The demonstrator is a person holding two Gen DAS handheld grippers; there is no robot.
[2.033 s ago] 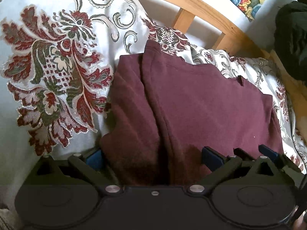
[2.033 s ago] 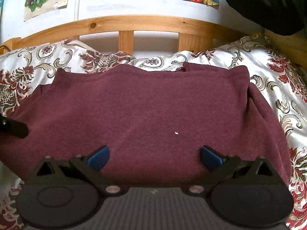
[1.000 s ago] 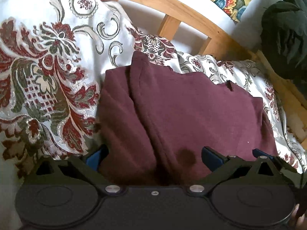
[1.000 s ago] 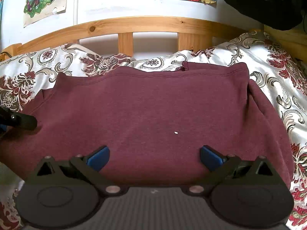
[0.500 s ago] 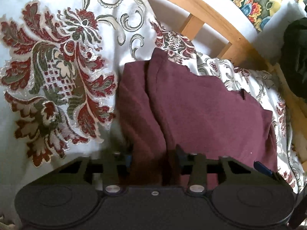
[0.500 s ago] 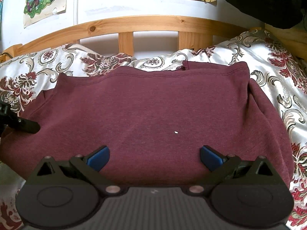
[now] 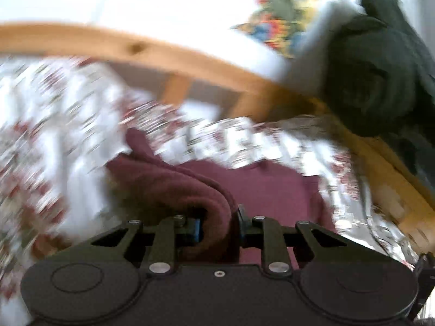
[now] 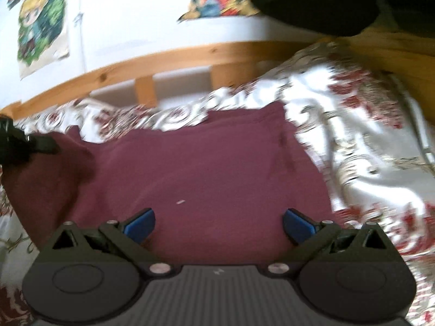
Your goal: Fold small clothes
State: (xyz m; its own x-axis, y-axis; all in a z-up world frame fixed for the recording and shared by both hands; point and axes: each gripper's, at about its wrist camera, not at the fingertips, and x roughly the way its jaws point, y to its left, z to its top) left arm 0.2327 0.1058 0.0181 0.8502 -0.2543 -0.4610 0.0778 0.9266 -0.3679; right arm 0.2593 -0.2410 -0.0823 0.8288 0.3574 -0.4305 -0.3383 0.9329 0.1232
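Note:
A maroon garment (image 8: 206, 168) lies folded on a floral bedspread (image 8: 361, 146). My left gripper (image 7: 217, 228) is shut on the garment's left edge (image 7: 174, 187) and holds that fold lifted and curled above the rest. It also shows at the left edge of the right wrist view (image 8: 24, 144). My right gripper (image 8: 217, 225) is open, its blue pads (image 8: 140, 224) spread over the garment's near edge, holding nothing. Both views are blurred by motion.
A wooden bed rail (image 8: 176, 59) runs behind the bedspread, with a white wall and posters (image 8: 40, 27) above. Dark clothing (image 7: 378, 76) hangs at the right. The bedspread (image 7: 54, 135) extends left of the garment.
My left gripper, which shut on the garment's left edge half a second ago, has lifted it and swung up. My right gripper has tilted and stays open over the garment.

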